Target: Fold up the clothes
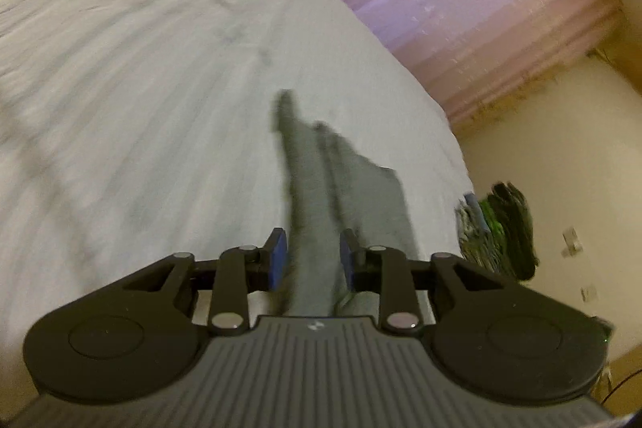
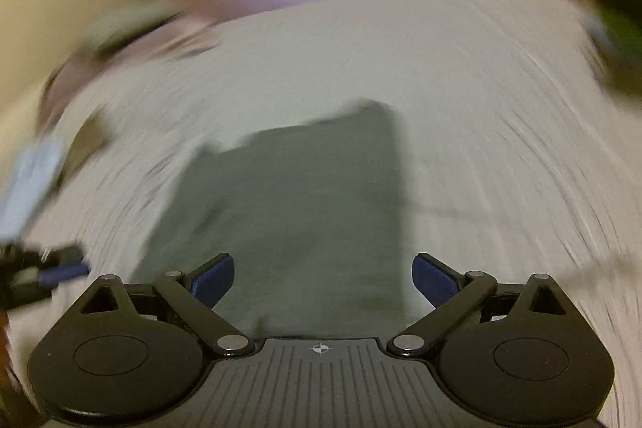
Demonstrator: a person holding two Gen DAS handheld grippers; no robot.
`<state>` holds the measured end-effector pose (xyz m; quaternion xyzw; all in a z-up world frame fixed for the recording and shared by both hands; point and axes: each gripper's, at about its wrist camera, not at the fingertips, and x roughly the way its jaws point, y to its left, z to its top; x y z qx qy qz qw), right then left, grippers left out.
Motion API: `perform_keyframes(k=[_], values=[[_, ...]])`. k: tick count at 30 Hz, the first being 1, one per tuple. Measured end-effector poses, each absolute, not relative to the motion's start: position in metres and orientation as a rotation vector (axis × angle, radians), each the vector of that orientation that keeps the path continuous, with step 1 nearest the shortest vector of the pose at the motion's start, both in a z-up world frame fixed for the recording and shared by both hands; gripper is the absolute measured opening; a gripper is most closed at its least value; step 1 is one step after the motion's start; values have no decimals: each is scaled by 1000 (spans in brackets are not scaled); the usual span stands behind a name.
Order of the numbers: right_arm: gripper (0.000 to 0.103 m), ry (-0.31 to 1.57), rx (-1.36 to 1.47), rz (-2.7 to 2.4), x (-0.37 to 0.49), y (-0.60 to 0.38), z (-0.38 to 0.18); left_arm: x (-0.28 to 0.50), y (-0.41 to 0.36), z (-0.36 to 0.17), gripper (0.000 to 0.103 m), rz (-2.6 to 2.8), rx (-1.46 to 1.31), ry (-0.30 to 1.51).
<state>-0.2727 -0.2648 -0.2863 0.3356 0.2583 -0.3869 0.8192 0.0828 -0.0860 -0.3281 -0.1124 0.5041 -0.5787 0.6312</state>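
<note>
Grey garment (image 1: 309, 227) is pinched in the left gripper (image 1: 312, 254); the right gripper (image 2: 323, 283) hovers wide open above it.

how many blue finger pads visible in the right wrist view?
3. Two on the right gripper itself: left pad, right pad, over the grey garment. One more at far left, likely the left gripper's; its other pad isn't visible.

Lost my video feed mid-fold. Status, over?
Left gripper closed on a bunched edge of the grey garment. Right gripper open, empty, above the garment lying on the white bed. Nothing in the way. Frames blurred.
</note>
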Motion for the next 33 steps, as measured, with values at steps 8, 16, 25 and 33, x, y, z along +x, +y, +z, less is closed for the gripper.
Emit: perform_keyframes(k=[8,16,25,33], values=[[78,294,1194,-732,-322,-372,-328,85,-229,-343,31,-1333,-170,1242],[78,316,1174,-670,-285,-402,-340,98,-284,-374,31,-1278,-185,1316],[78,361,1112,-679,-250,-425,-356,85,-284,-368,1,-1313,-181,1207],[78,528,897,-705,-190,-414,-352,85,-249,-313,1,-1257,-32,982]])
